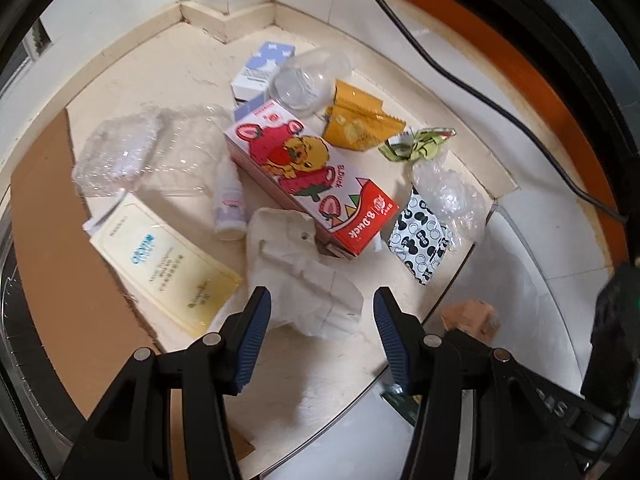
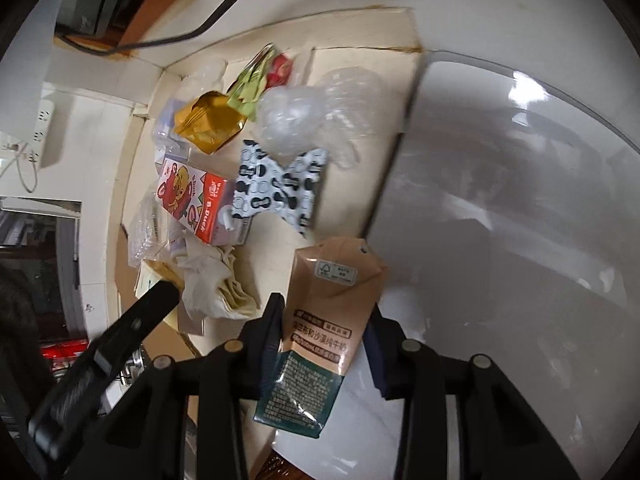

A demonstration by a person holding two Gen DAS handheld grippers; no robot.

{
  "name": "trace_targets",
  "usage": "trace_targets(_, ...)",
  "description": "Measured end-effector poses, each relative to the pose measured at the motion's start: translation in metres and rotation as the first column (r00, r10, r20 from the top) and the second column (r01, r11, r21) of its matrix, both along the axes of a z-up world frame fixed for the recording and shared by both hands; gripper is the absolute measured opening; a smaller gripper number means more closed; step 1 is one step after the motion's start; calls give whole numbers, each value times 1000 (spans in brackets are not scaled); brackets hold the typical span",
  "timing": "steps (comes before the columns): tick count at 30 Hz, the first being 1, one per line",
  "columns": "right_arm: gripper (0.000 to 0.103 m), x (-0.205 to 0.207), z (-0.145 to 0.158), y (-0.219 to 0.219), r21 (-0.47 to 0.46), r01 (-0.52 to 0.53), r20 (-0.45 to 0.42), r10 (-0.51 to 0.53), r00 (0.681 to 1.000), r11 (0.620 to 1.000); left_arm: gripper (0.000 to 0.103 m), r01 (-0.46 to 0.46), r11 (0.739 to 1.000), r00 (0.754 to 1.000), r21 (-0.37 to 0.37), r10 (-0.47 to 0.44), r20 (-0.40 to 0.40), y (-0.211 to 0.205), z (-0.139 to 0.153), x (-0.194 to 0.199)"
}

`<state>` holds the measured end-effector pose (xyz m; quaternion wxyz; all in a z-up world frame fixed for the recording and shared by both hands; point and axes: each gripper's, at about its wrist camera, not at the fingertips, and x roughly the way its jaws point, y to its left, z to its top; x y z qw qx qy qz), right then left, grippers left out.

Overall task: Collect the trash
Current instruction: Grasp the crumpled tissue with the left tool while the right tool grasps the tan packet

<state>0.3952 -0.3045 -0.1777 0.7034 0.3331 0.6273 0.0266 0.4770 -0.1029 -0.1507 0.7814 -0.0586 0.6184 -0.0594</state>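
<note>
Trash lies scattered on a cream floor. My left gripper [image 1: 322, 304] is open and empty, just above a crumpled white tissue [image 1: 296, 276]. Beyond it lie a red B.Duck carton [image 1: 308, 172], a small white bottle [image 1: 229, 204], a yellow sachet [image 1: 164, 264], a clear plastic clamshell [image 1: 148, 152], a gold wrapper [image 1: 356, 120] and a black-and-white patterned pouch [image 1: 424, 236]. My right gripper [image 2: 326, 320] is shut on a tan milk carton [image 2: 320, 332], held upright above the floor. The same carton's corner [image 1: 472, 316] shows in the left wrist view.
A clear plastic cup [image 1: 308, 80] and a blue-white box [image 1: 260, 68] lie at the back by the tiled wall corner. A crumpled clear bag [image 2: 296, 116] and a green wrapper [image 2: 252, 84] lie nearby. A black cable [image 1: 440, 68] runs along the orange edge. A glossy white curved surface [image 2: 520, 220] is at right.
</note>
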Motion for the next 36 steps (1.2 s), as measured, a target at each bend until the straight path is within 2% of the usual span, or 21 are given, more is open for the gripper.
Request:
trace_targets(4,38,-13,-1,-13,26,4,6,-4,1000,1000,52,2,1000,999,25,-1,-36,-8,-12,7)
trace_targets(9,38,-16,-2,-15,30,-11,18,10,1000,999,58,32,989,999,143,-26,-44,-24,-24,12)
trace_targets(11,38,-17,-1,-14,27,-21,26,20,999,999,59,57,979,998,196,-49,-45,-34,-30,12)
trace_targets(13,38,-17,-2,-12,25,-29,31,28,999,999,65,75,964,997,256,-66,-44,-44,-37,14)
trace_targets(17,38,-20,-4,-11,26,-41,32,40,999,999,66,115,921,993,373,-111,-32,-64,-48,14)
trace_targets(19,38,-21,-7,-11,23,-43,27,42,999,999,66,126,907,992,403,-127,-24,-71,-51,13)
trace_targets(20,38,-22,-9,-11,26,-43,23,42,999,999,63,129,901,991,414,-132,-21,-74,-51,12)
trace_targets(22,38,-23,-9,-11,28,-42,26,42,999,999,35,132,887,990,443,-143,-9,-78,-50,10)
trace_targets(24,38,-24,-8,-11,28,-44,29,43,999,999,30,132,903,991,409,-135,-22,-77,-48,7)
trace_targets(26,38,-26,-6,-11,24,-48,37,47,998,999,25,115,905,992,410,-130,8,-75,-41,0)
trace_targets(27,38,-27,-5,-11,23,-49,41,48,998,999,19,112,908,992,404,-127,12,-74,-39,-4)
trace_targets(29,38,-31,-1,-10,19,-48,54,47,997,999,16,101,914,992,392,-122,29,-69,-30,-12)
trace_targets(32,38,-40,8,-8,13,-46,77,45,996,999,11,100,950,993,297,-116,37,-57,-10,-30)
trace_targets(36,38,-56,22,-3,8,-49,103,48,994,999,11,115,971,989,208,-131,65,-36,19,-65)
